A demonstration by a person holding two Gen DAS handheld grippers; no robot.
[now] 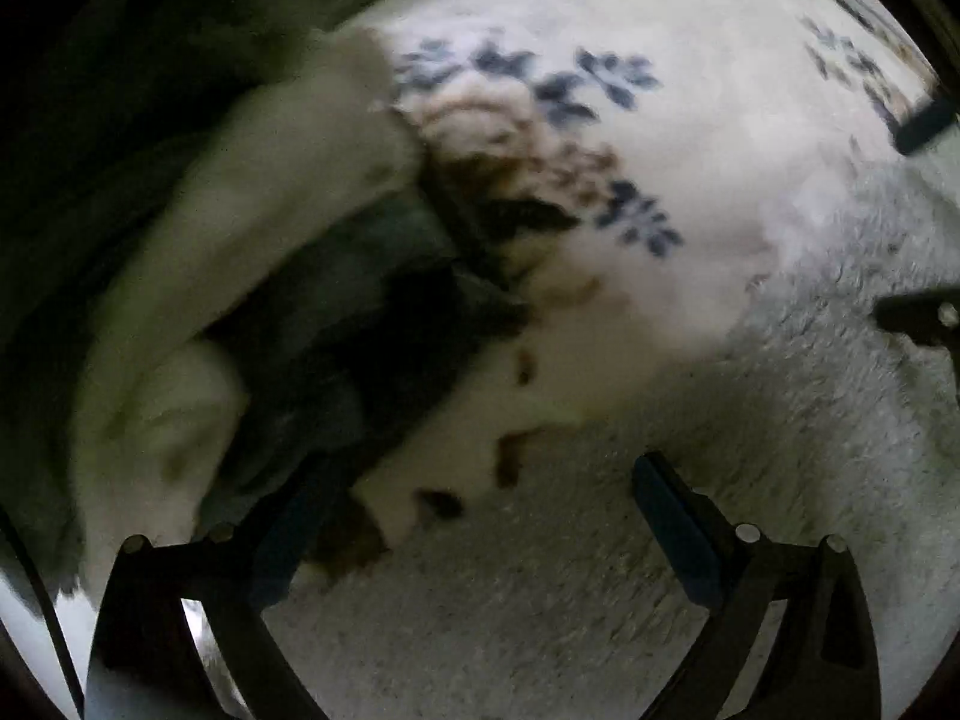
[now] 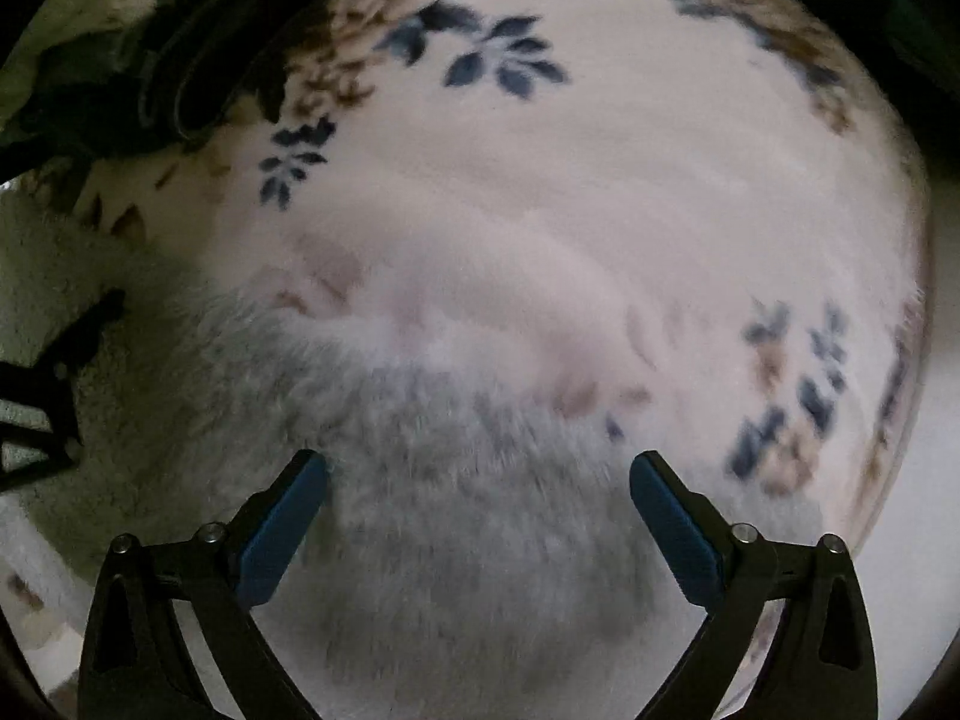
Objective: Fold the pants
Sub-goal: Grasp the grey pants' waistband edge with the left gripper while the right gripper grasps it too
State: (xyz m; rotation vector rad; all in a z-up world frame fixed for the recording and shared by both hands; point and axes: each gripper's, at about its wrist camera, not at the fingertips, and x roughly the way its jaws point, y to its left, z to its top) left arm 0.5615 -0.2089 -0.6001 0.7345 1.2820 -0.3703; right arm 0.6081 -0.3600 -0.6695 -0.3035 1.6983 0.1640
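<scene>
Plush floral blanket point(image 1: 690, 138), white with blue leaves and brown blooms, fills most of my left wrist view. My left tongs point(image 1: 480, 516) stand wide apart, clamped on nothing, over a shaggy pale-grey fleece point(image 1: 600, 600) at 6 o'clock. At 9 o'clock lies a crumpled heap of dark cloth point(image 1: 384, 324) against a cream fold; I judge that to be the pants, though blur keeps me from being sure. At 3 o'clock, black parts of my right tongs point(image 1: 918, 318) poke in.

From my right wrist view, those tongs point(image 2: 480, 510) are likewise spread open and empty above the same grey fleece point(image 2: 480, 540). The dark garment point(image 2: 228, 60) sits far off at 11 o'clock, and here I see a banded opening like a waistband, which the left view does not show. The left view alone shows how bunched the heap is.

I expect the cloth to be light, limp and prone to sagging, so I would pinch it at the waistband edge.
</scene>
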